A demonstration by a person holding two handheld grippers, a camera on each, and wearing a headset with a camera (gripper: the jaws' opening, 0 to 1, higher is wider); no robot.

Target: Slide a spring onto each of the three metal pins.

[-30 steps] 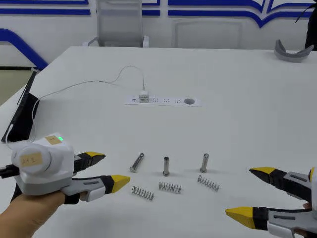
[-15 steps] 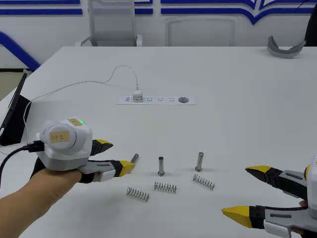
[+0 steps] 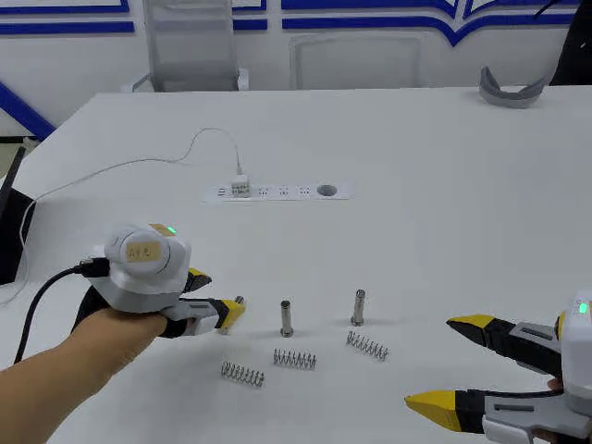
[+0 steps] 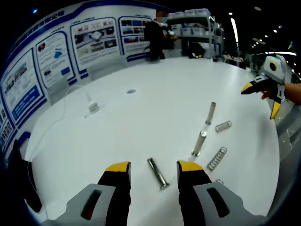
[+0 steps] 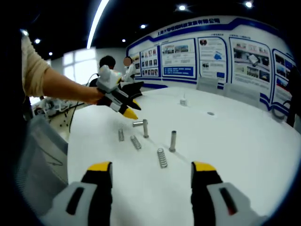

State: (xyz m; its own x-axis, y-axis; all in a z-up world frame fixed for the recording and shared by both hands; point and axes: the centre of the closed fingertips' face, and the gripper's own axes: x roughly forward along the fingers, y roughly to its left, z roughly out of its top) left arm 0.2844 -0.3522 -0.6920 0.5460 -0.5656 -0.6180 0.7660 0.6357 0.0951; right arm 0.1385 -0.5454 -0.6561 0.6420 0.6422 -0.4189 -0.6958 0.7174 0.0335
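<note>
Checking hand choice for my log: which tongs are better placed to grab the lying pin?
Left. The left tongs are open with the lying pin between their tips, while the right tongs hover open, off to the side.

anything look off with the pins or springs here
Yes: the leftmost pin lies on its side, between the open jaws of the left gripper, while the middle pin and the right pin stand upright. The three springs lie loose in front, none on a pin.
</note>
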